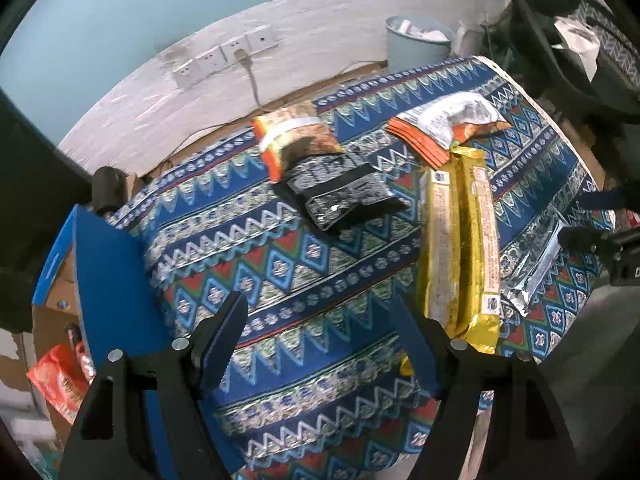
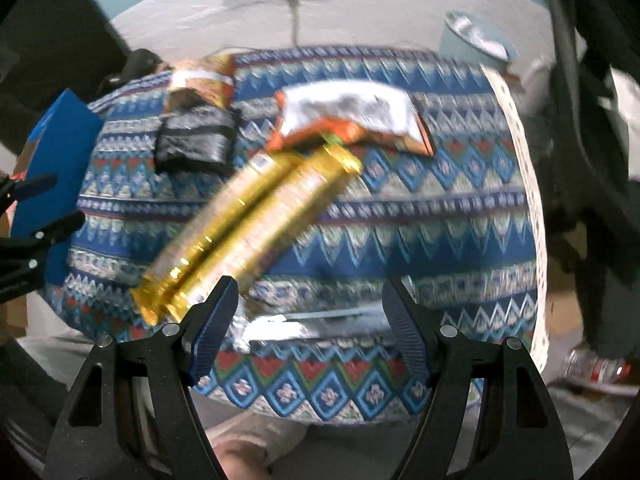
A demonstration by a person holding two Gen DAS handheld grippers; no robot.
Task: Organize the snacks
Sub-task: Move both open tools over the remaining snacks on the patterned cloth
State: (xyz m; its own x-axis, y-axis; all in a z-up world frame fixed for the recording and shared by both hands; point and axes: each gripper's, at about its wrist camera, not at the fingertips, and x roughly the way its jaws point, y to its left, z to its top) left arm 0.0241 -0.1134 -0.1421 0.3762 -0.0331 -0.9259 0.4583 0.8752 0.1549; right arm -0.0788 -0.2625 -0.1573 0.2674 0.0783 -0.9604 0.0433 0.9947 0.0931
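Note:
Snack packets lie on a table with a patterned blue cloth (image 1: 304,280). Two long gold packets (image 1: 460,240) lie side by side; they also show in the right wrist view (image 2: 248,224). A black packet (image 1: 344,196) lies beside an orange packet (image 1: 296,140). An orange and silver packet (image 1: 448,124) lies further back. A silver packet (image 1: 536,268) lies at the right edge, between the jaws of my right gripper (image 2: 312,316). My left gripper (image 1: 320,332) is open over bare cloth. Both grippers are empty.
A blue cardboard box (image 1: 100,280) stands at the table's left side with red packets (image 1: 60,384) in it. A pale bin (image 1: 416,44) stands behind the table. Wall sockets (image 1: 224,56) are on the back wall. A plastic bottle (image 2: 596,368) lies on the floor.

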